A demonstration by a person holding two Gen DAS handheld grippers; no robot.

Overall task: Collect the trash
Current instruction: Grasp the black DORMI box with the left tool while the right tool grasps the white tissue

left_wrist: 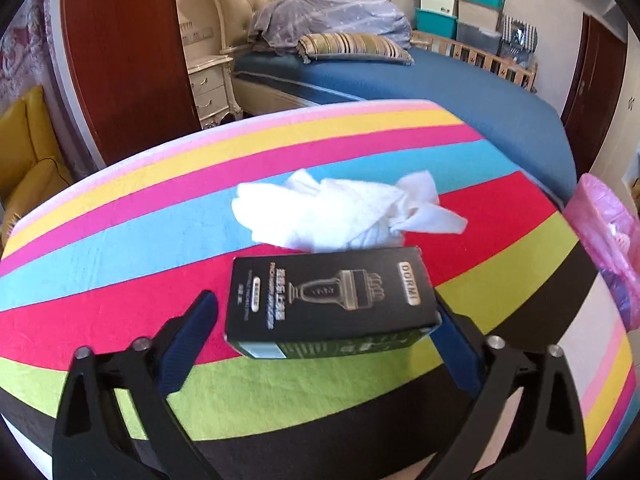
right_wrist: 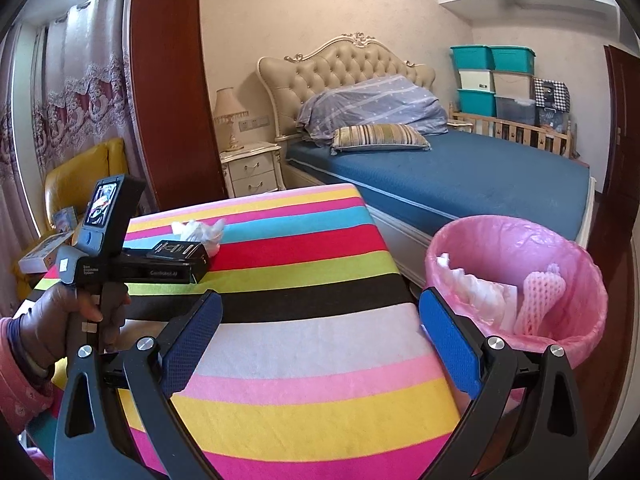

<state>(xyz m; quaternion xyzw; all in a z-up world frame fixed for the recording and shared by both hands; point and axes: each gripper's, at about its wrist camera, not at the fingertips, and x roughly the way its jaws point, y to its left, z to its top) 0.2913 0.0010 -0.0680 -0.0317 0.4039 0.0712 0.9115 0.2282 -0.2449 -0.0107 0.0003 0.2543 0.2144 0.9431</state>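
i'm bringing the left gripper point(left_wrist: 326, 320) down around the black box point(left_wrist: 332, 300), which is lying flat on the striped table point(left_wrist: 280, 400), on the red and green bands. its jaws are standing released: the right pad point(left_wrist: 456, 344) is sitting at or against the box's right side, and i cannot tell whether it is truly touching, while the left pad point(left_wrist: 188, 344) is clearly apart from the box with bare cloth showing between. so nothing is being gripped yet.

the relation i'm watching is this: the box's long axis is running away from the camera, roughly along the line the fingers point, so its short width is lying across the jaws. that is the width i'm judging they need to close on. the box is sitting off centre, toward the right finger, so i'm expecting it to slide or twist a little as the left finger comes in.

just beyond the box, touching its far edge, the crumpled white tissue point(left_wrist: 340, 212) is lying on the blue and red bands.

the right gripper point(right_wrist: 320, 340) is hanging empty with jaws wide, near the pink-lined bin point(right_wrist: 516, 236) beside the table, well apart from the box. the left hand point(right_wrist: 60, 320) is plainly the nearer one.
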